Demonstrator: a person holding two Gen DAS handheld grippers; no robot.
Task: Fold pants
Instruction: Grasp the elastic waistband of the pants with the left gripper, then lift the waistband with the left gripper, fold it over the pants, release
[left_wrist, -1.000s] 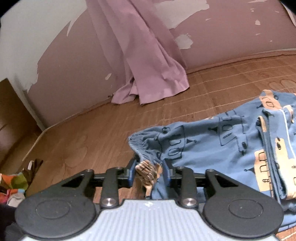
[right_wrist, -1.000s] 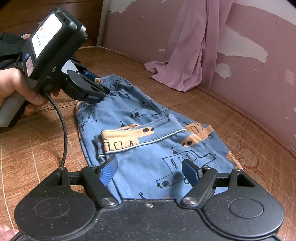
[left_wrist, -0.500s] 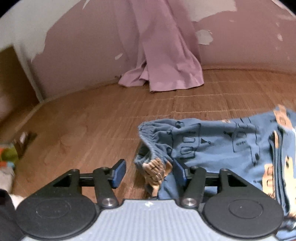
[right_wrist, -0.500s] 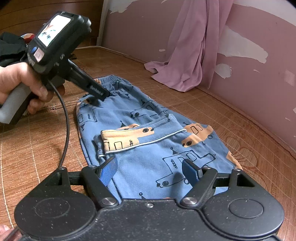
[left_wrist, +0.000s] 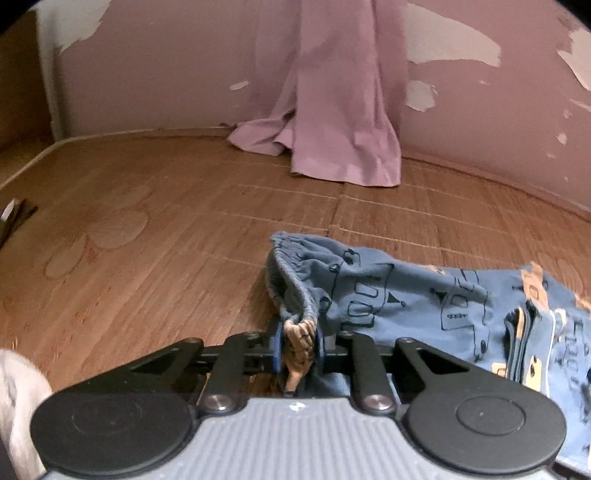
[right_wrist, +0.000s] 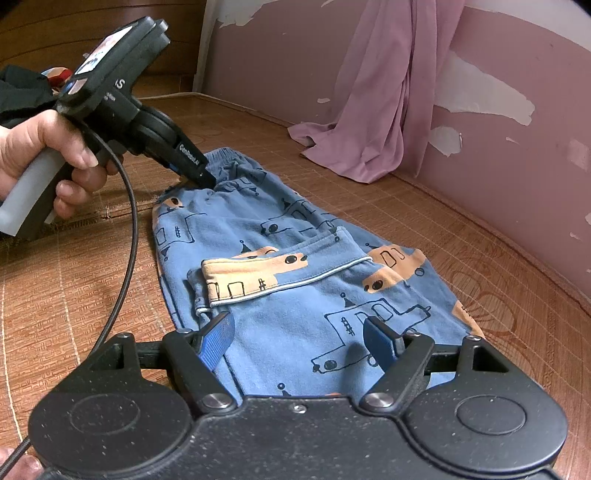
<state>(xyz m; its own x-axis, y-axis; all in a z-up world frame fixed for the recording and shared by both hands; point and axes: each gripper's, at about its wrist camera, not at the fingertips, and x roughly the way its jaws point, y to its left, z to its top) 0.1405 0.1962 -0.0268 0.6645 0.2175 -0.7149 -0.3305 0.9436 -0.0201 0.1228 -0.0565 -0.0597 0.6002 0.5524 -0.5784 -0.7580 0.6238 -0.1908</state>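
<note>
Left claw (left_wrist: 298, 345) is clamped on the waistband of the pants (right_wrist: 295, 266). Right claw (right_wrist: 301, 341) is spread wide above them, gripping nothing. Pants' long axis runs from right claw toward left claw.

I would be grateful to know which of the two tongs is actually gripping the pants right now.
The left tongs: they pinch the pants' elastic waistband, while the right tongs hang open above the folded cloth.

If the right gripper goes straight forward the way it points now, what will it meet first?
Probably the blue pants: the open right gripper hovers over their near end, and the folded flap lies just ahead. Farther on, the left gripper pinches the waistband. The height above the cloth is unclear.
</note>
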